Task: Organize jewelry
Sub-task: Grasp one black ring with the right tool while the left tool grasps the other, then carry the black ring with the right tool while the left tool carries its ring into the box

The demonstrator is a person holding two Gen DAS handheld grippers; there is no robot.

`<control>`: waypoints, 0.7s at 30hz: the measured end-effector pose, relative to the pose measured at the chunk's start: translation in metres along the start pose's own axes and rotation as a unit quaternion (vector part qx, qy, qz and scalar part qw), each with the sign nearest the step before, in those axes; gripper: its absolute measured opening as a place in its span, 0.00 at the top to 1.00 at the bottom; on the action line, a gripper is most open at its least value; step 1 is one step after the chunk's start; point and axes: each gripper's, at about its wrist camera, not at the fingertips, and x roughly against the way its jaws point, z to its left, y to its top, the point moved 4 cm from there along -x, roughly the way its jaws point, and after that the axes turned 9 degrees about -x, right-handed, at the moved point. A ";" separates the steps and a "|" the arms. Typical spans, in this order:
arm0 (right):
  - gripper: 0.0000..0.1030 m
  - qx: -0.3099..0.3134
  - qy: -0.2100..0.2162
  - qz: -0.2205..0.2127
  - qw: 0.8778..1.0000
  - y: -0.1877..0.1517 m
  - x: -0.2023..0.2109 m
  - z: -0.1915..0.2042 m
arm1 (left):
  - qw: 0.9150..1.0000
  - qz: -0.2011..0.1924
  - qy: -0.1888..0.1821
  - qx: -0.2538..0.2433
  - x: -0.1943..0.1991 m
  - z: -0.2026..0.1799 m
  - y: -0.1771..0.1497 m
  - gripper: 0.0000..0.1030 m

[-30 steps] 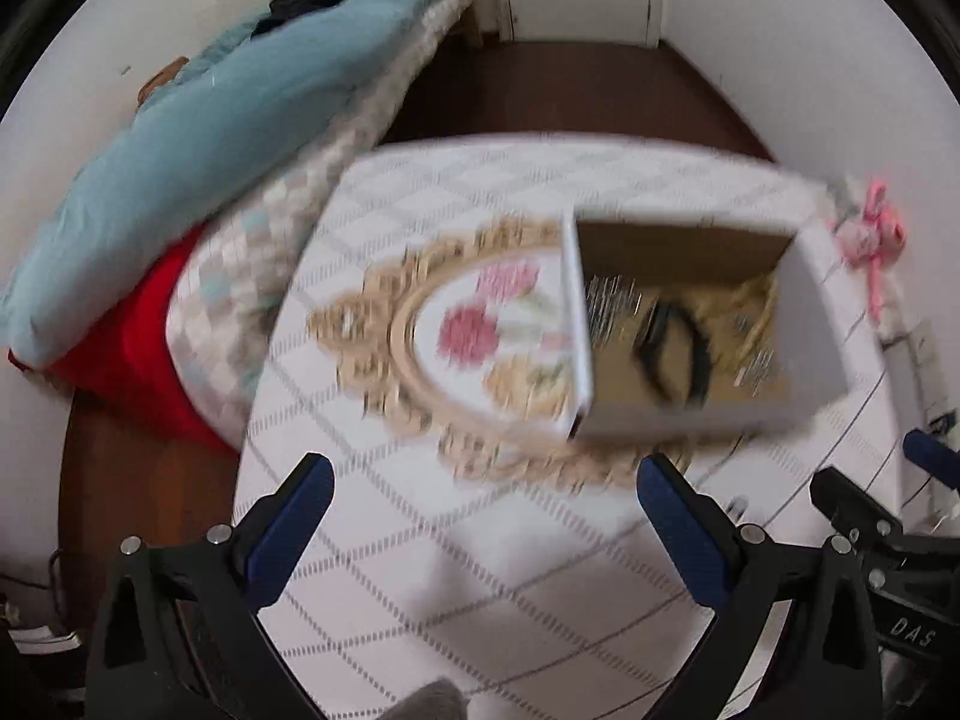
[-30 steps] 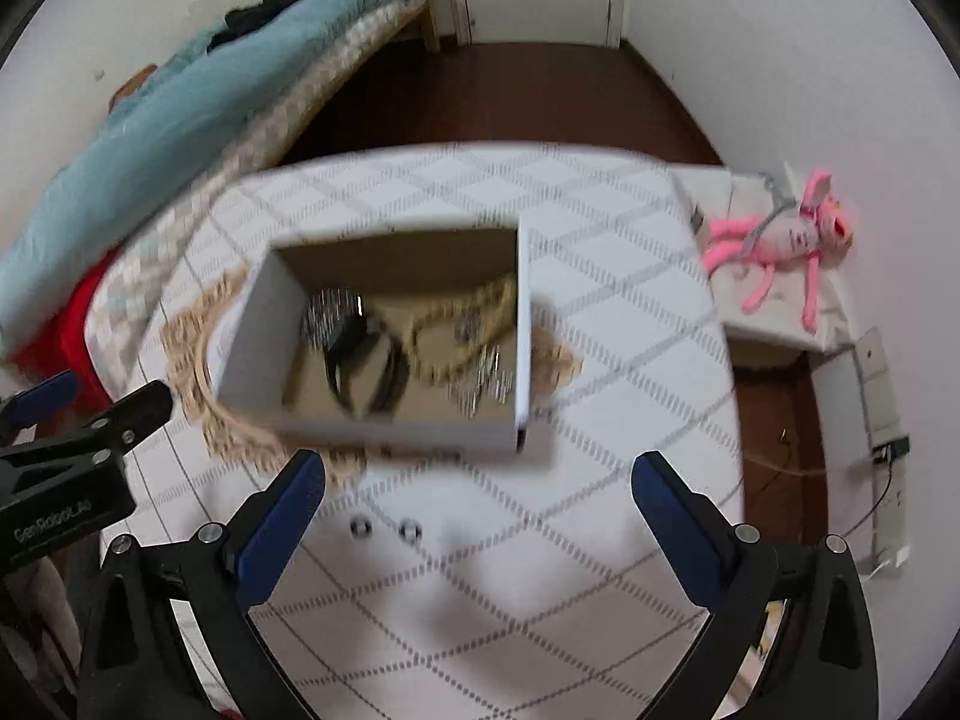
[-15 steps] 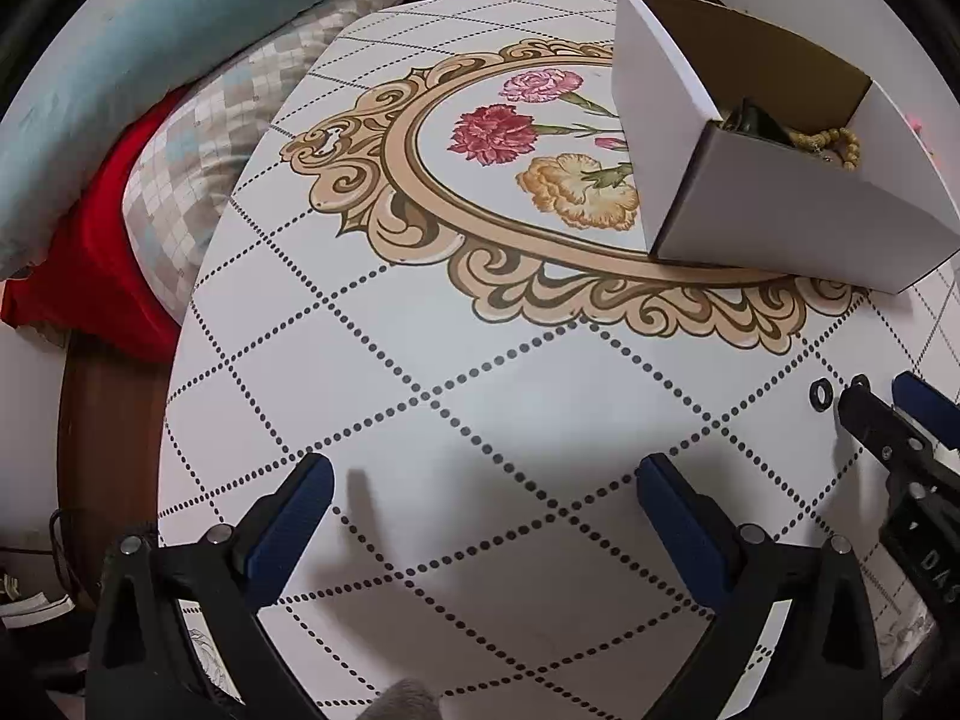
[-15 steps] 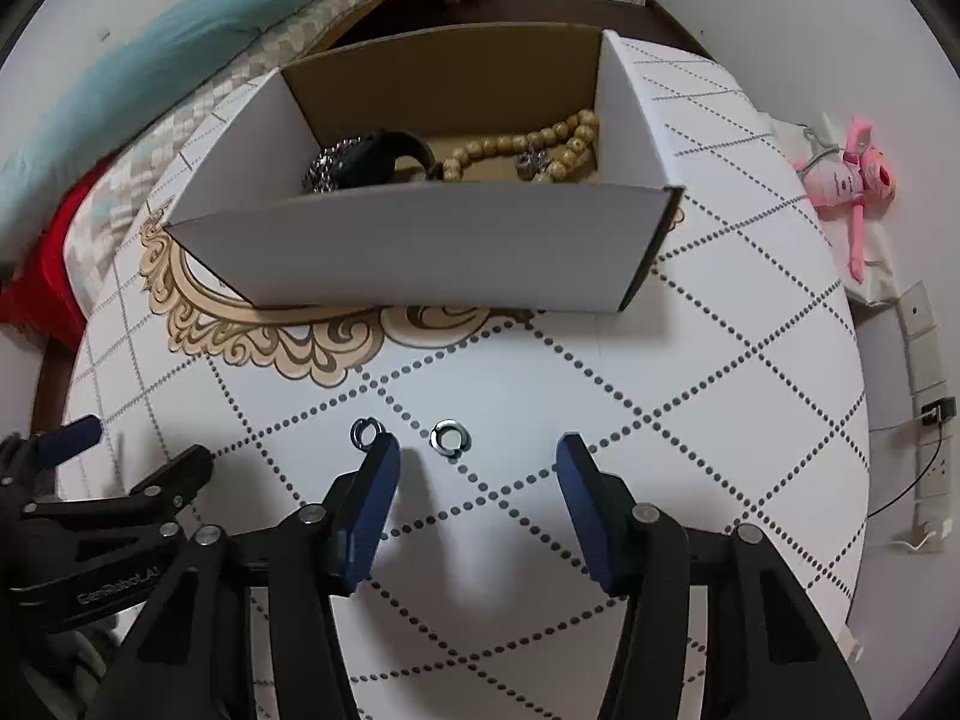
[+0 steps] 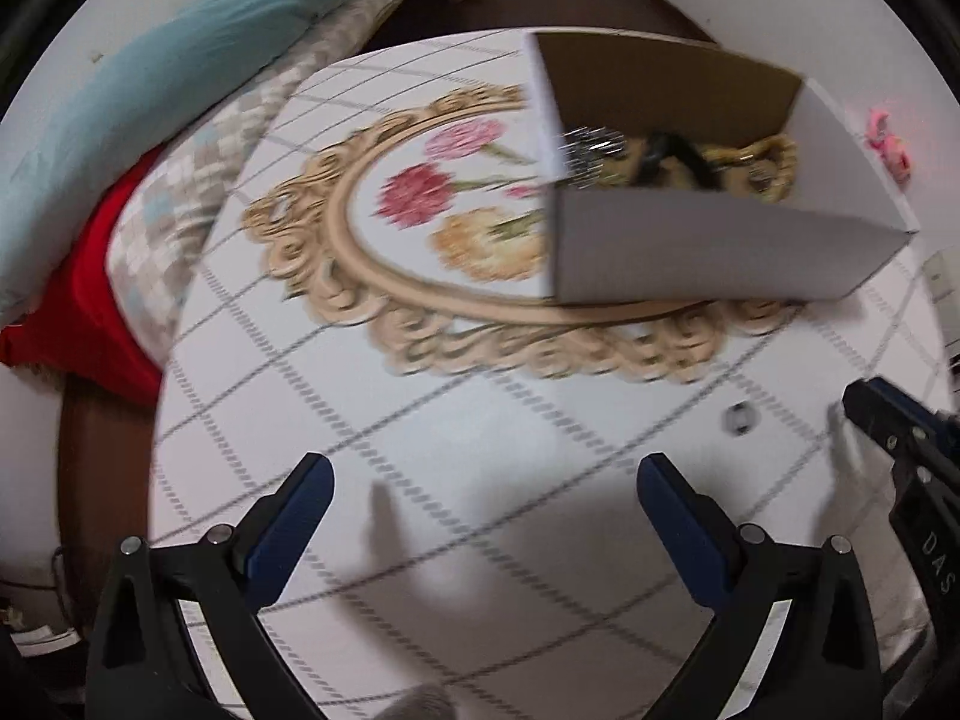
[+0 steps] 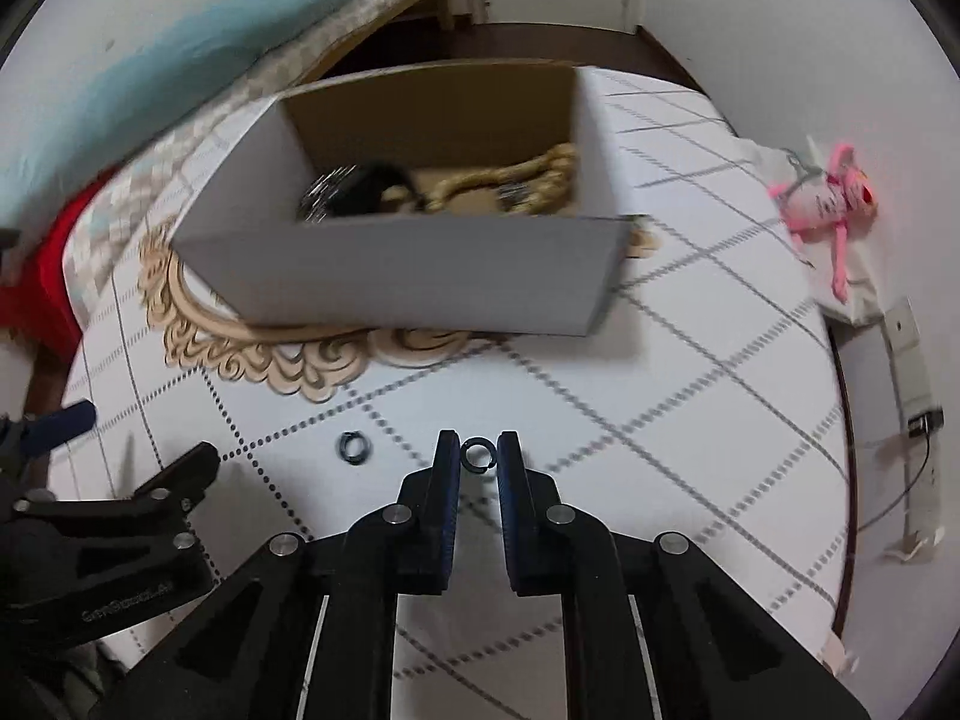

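Observation:
My right gripper (image 6: 478, 456) is shut on a small dark ring (image 6: 478, 455), pinched between its blue fingertips just above the table. A second dark ring (image 6: 355, 448) lies on the white tablecloth to its left; it also shows blurred in the left wrist view (image 5: 739, 418). A white cardboard box (image 6: 408, 276) stands behind, holding a beaded necklace (image 6: 540, 171), a black band (image 6: 372, 186) and a silvery piece. My left gripper (image 5: 480, 510) is open and empty above the tablecloth, left of the box (image 5: 708, 252).
The round table (image 6: 690, 372) has a dotted diamond cloth with a floral medallion (image 5: 420, 210). A bed with a blue quilt (image 5: 150, 90) is at the left. A pink plush toy (image 6: 834, 198) lies on a white stand at the right.
My right gripper closed on the right-hand ring and lifted slightly. The left gripper rose and pulled back, so the box looks smaller and the view is blurred.

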 end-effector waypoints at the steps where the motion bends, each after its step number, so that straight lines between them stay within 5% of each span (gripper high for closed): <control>1: 0.88 -0.008 0.000 -0.003 1.000 0.000 0.005 -0.005 | 1.000 -0.002 -0.012 0.000 0.000 -0.006 0.003 0.00; 8: 0.88 -0.060 -0.017 -0.012 0.998 -0.001 0.024 -0.053 | 0.998 -0.020 -0.049 -0.028 0.000 -0.062 0.012 0.05; 11: 0.88 -0.079 -0.022 -0.011 0.997 -0.003 0.025 -0.070 | 0.998 -0.026 -0.041 -0.044 -0.001 -0.074 0.013 0.22; 16: 0.87 -0.096 -0.026 -0.004 0.995 -0.006 0.020 -0.082 | 0.996 -0.041 -0.051 -0.061 0.000 -0.082 0.015 0.76; 21: 0.87 -0.103 -0.021 -0.004 0.994 -0.007 0.018 -0.083 | 0.995 -0.046 -0.052 -0.073 -0.001 -0.084 0.019 0.90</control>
